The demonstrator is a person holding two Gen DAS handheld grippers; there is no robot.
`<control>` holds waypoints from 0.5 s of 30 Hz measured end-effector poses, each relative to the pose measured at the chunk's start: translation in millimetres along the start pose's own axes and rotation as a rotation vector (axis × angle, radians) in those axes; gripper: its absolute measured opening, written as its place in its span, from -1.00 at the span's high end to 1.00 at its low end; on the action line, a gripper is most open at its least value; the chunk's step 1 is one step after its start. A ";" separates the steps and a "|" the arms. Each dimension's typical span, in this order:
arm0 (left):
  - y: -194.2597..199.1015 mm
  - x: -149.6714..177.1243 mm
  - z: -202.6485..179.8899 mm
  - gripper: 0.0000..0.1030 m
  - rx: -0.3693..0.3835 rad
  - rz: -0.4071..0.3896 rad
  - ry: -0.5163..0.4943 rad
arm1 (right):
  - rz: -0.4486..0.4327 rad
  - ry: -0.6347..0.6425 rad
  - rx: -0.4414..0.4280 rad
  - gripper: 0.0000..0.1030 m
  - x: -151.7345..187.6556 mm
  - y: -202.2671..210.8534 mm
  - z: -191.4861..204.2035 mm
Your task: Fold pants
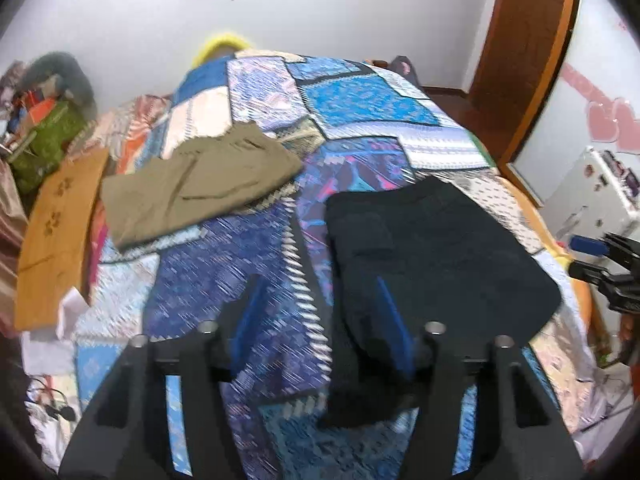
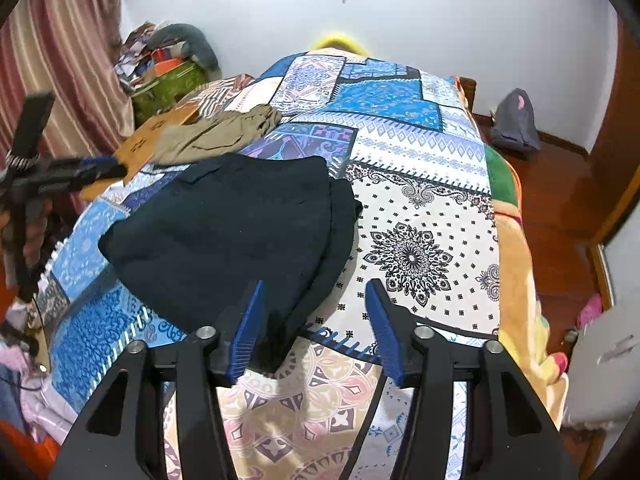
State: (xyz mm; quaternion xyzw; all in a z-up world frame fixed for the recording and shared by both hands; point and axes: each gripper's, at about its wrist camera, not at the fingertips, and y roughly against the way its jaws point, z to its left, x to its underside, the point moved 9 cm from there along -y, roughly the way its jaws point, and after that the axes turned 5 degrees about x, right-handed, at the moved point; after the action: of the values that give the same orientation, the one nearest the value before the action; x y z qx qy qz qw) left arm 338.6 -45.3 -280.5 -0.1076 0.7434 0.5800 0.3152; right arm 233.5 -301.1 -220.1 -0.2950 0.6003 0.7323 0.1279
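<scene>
The dark navy pants (image 2: 224, 232) lay folded into a thick, rounded bundle on the patchwork bedspread (image 2: 420, 208), near the foot of the bed, one layered edge showing along its right side. The right gripper (image 2: 316, 320) hung over the bundle's near corner, its blue fingers (image 2: 250, 328) spread wide and holding nothing. The left gripper (image 1: 320, 320) was equally wide and empty. Farther up the bed lay folded olive pants (image 1: 200, 184) beside an orange cloth (image 1: 56, 232).
</scene>
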 end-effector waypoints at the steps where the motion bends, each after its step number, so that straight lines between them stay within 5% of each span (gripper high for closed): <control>1: -0.3 4.6 -4.9 -0.28 0.014 0.010 0.001 | -0.003 -0.014 -0.012 -0.06 -0.7 -0.9 -0.4; 5: -9.2 25.0 -25.0 -0.34 0.060 0.042 -0.014 | -0.003 -0.037 -0.033 -0.07 0.0 -9.1 5.9; 8: -20.9 44.7 -28.2 -0.34 0.019 0.074 -0.059 | 0.019 -0.039 -0.064 -0.07 4.8 -19.9 17.9; 15: -19.9 72.4 22.2 -0.32 -0.068 0.094 0.038 | 0.044 -0.017 -0.078 -0.12 16.3 -34.6 24.9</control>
State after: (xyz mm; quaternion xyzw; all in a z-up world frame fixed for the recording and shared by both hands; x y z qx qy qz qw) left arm 300.4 -15.8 -342.2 -0.0941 0.7334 0.6170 0.2693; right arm 232.3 -271.5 -254.8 -0.2802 0.5765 0.7603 0.1052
